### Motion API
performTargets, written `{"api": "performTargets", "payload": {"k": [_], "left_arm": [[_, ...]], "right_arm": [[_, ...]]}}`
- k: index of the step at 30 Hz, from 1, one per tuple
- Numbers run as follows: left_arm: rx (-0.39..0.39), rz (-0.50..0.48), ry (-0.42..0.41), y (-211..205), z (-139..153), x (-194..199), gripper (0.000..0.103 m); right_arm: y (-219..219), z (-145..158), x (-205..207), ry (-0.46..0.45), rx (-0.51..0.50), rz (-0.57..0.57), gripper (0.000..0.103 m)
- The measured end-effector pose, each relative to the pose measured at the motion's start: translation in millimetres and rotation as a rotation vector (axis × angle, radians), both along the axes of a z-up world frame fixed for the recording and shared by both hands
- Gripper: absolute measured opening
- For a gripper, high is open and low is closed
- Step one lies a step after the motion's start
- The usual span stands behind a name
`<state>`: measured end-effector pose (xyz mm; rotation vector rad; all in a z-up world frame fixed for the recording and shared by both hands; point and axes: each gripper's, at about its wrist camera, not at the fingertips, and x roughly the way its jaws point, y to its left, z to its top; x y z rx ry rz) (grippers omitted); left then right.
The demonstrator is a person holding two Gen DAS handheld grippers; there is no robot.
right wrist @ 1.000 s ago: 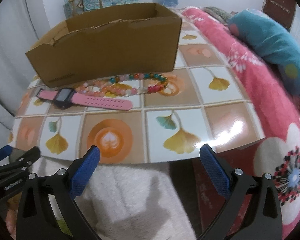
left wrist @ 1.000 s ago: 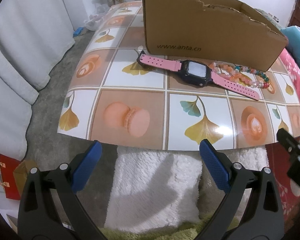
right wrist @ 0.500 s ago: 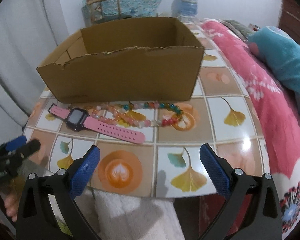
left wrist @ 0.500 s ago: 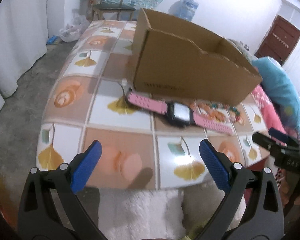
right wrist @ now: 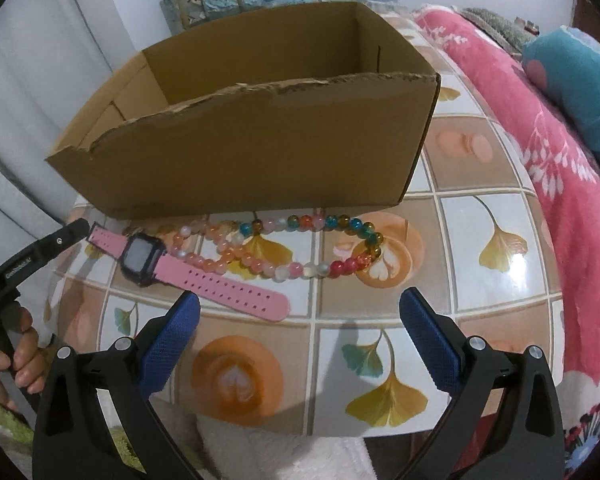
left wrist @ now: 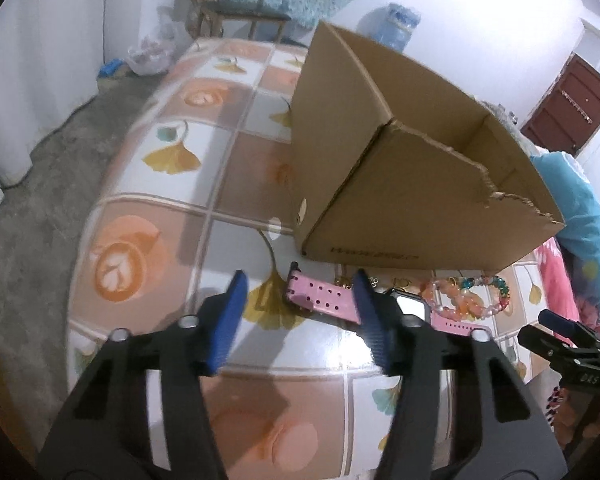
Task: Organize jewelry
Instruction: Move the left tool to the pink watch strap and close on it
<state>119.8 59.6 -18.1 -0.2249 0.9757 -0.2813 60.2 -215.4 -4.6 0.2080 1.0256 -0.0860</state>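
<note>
Two grippers hover over jewelry laid out on a tiled surface.

The left gripper [left wrist: 300, 312], jaws half apart and just narrowing, holds nothing; the pink watch [left wrist: 324, 300] lies beyond its fingertips. The right gripper [right wrist: 300, 328] stands wide open and empty, above the watch strap's free end. Both bead bracelets [right wrist: 284, 248] lie just beside the watch, along the front wall of the open cardboard box [right wrist: 260, 148] on the surface [right wrist: 480, 280].

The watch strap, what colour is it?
Pink, with rows of small holes; the strap shows best in the right wrist view.
</note>
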Motion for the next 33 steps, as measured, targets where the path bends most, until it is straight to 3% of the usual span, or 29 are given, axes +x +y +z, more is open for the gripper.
{"api": "performTargets", "payload": {"k": [2,7,14,24,33], "left_arm": [[0.002,-0.006,0.029,-2,-6,6,0.036],[0.009,-0.006,0.069,-1,-16,12,0.027],[0.024,-0.047,0.035,-6,-9,9,0.006],[-0.049,-0.106,0.036,6,20,-35,0.004],[-0.022,-0.042,0.109,23,-3,-64,0.004]], "right_arm": [[-4,-1,4,0.002,0.007,-0.008,0.097],[-10,-3,9,0.003,0.022,-0.018,0.097],[-16,-3,7,0.000,0.046,-0.025,0.097],[-23,-1,-13,0.003,0.072,-0.037,0.097],[-11,-5,-15,0.025,0.184,0.009,0.096]]}}
